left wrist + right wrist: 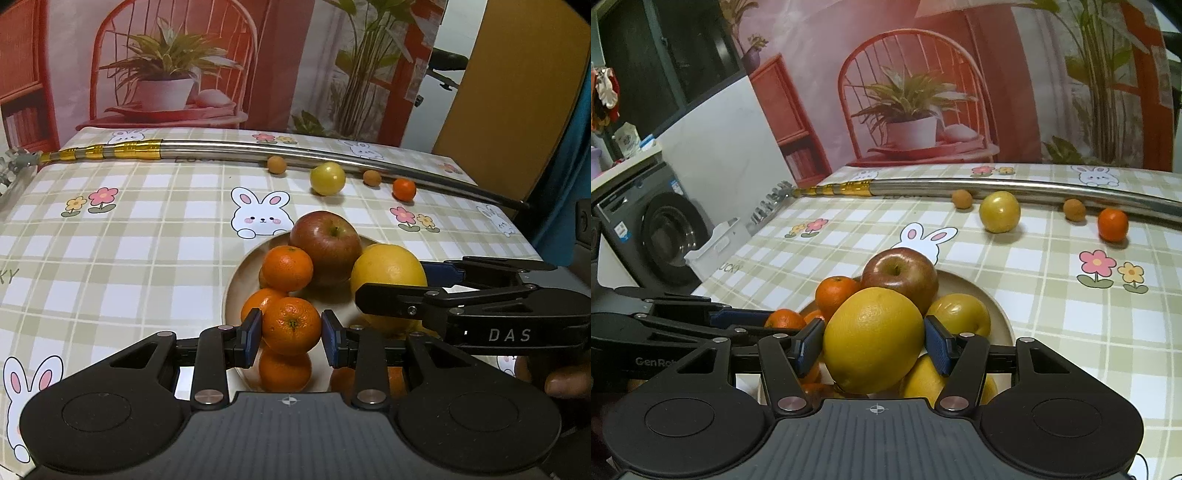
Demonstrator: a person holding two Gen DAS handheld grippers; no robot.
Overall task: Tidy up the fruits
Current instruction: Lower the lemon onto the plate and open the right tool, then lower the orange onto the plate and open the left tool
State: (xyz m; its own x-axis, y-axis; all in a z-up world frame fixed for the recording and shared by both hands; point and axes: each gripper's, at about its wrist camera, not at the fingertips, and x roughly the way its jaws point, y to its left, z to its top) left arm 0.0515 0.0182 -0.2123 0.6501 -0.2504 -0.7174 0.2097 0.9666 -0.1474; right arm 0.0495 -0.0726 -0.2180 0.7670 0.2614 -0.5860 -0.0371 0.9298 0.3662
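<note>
A: Left gripper (291, 336) clamped on a mandarin (291, 325), blue pads (253, 336) pressed to both flanks, above the front of the plate (240, 280).

B: Beneath it?

A: Another mandarin (284, 371) directly under the held one; more mandarins (287, 267) just beyond and slightly left, on the plate. Red apple (327, 245) farther ahead, at the plate's back edge.

B: And on the right?

A: Right gripper (874, 341) closed around a large yellow citrus, likely a grapefruit (873, 339), pads (809, 345) tight against its sides, over the same plate (975, 291). Right behind the grapefruit, the same apple (899, 278); ahead and right of the pads, a yellow-green apple (960, 314); below, more yellow fruit (923, 380), partly hidden.

B: Grippers close together?

A: Side by side. Left gripper reaching in from the left in the right wrist view, beside the mandarins (836, 293).

B: Off the plate?

A: Far ahead on the checked desk (147, 240), in a row against a metal pole (258, 149): two small brown round fruits (277, 164), kind unclear, a yellow-green round fruit (327, 178) between them, a small mandarin (404, 189) at the right end. Well apart from both grippers.
</note>
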